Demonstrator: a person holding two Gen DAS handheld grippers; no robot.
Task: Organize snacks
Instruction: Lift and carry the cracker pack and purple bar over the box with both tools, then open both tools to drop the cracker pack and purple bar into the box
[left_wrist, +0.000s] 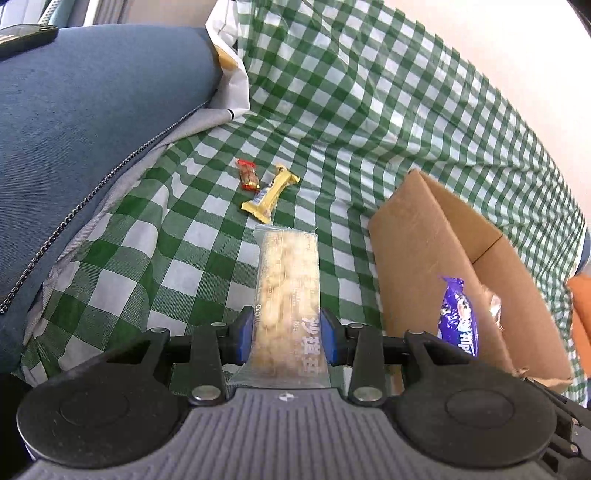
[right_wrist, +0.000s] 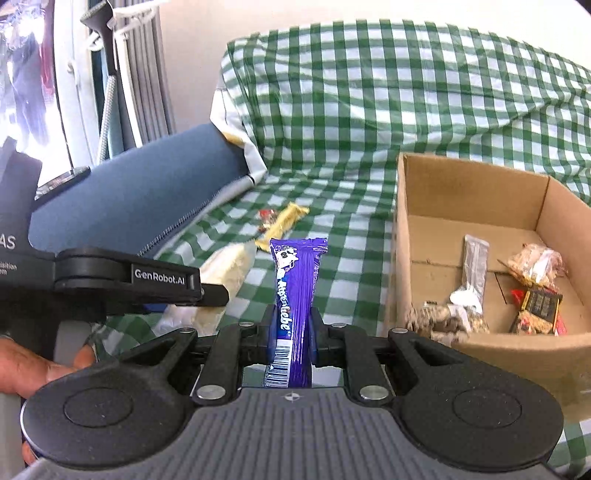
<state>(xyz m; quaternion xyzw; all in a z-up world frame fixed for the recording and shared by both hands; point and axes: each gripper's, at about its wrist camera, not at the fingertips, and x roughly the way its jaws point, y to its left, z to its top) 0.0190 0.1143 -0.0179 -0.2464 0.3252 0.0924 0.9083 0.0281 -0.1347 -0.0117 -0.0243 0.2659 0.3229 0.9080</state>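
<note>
My left gripper (left_wrist: 287, 338) is shut on a clear-wrapped pale rice bar (left_wrist: 288, 280), held above the green checked cloth (left_wrist: 207, 229). My right gripper (right_wrist: 291, 334) is shut on a purple wrapped candy bar (right_wrist: 297, 280), standing on end; the same purple bar (left_wrist: 458, 319) shows at the right of the left wrist view. A yellow wrapped bar (left_wrist: 269, 194) and a small red candy (left_wrist: 248, 175) lie on the cloth ahead. The cardboard box (right_wrist: 461, 192) to the right holds several wrapped snacks (right_wrist: 472, 280). The left gripper's body (right_wrist: 122, 280) and the rice bar (right_wrist: 225, 273) appear left in the right wrist view.
A blue cushion with a zipper (left_wrist: 74, 129) rises at the left. The checked cloth climbs over a backrest (right_wrist: 406, 92) behind. A hand (right_wrist: 44, 365) holds the left gripper's handle. A dark phone-like object (left_wrist: 22, 37) lies on the cushion's top.
</note>
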